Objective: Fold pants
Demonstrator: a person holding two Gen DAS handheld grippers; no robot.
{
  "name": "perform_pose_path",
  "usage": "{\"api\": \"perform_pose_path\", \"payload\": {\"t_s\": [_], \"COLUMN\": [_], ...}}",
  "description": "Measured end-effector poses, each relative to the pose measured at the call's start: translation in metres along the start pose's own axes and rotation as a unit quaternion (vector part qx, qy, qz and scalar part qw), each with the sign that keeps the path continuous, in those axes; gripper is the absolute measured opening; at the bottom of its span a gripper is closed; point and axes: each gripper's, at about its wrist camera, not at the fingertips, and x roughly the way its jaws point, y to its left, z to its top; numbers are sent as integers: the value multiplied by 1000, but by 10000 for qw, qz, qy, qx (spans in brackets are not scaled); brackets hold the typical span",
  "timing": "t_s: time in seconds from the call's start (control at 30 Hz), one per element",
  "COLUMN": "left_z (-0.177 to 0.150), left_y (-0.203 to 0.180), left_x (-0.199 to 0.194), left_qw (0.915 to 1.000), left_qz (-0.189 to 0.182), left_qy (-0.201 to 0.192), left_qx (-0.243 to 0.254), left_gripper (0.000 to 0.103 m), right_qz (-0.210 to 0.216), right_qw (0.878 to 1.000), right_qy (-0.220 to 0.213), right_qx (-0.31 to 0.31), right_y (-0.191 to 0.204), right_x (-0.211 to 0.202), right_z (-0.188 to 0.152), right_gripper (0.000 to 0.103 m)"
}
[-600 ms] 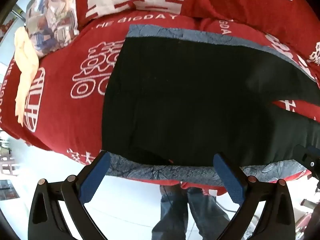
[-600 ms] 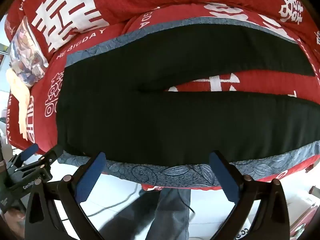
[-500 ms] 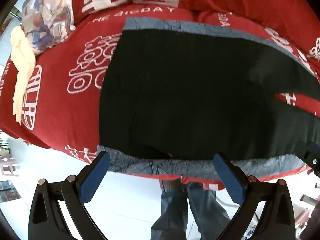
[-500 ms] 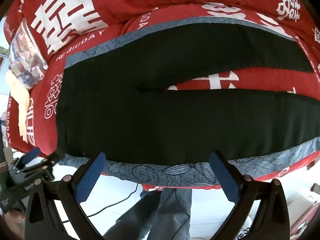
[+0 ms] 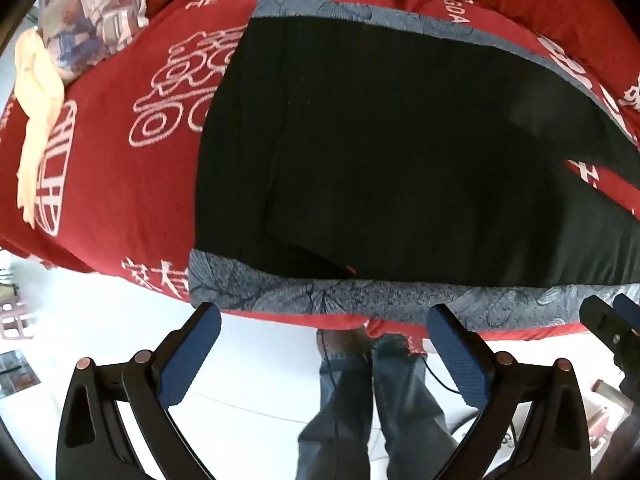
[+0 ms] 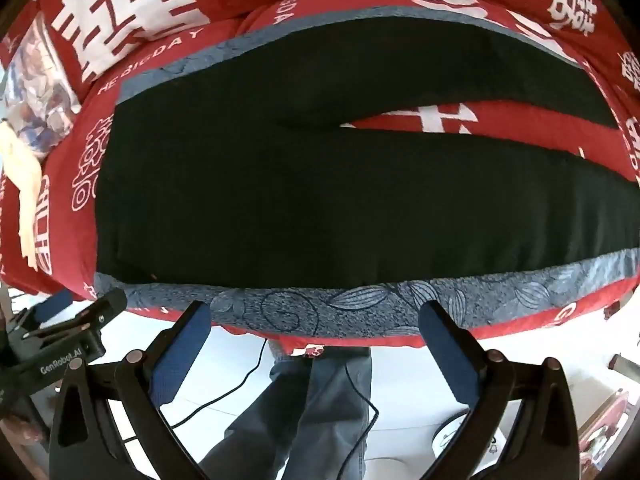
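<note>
Pants (image 6: 320,184) lie flat just beyond both wide-open tools, left (image 5: 328,344) and right (image 6: 316,336), untouched.

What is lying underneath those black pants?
The black pants lie on a red bedspread printed with white characters, which shows between the legs. Whatever the fabric covers directly beneath stays hidden.

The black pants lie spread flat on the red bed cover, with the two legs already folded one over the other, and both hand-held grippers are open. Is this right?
Not quite. The right wrist view shows the black pants with the two legs still apart, the red bed cover visible between them. The rest holds: the pants lie flat, and the left hand-held gripper and right hand-held gripper are both open.
</note>
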Motion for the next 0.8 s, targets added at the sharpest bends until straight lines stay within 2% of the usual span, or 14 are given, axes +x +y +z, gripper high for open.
{"api": "perform_pose_path", "payload": {"t_s": [0.4, 0.8], "left_z": [-2, 2], "left_y": [-7, -7], "left_x": [-7, -10], "left_qw": [9998, 9998], "left_qz": [143, 129], "left_qy": [-29, -24], "left_qx": [113, 178], "left_gripper": [103, 103], "right_qz": [-127, -158], "right_qw": [9997, 9996], "right_qy": [-191, -189], "right_qx": [123, 170], "right_y": [2, 3], "right_x": [-13, -14], "right_z": [-6, -6], "right_gripper": [103, 103]}}
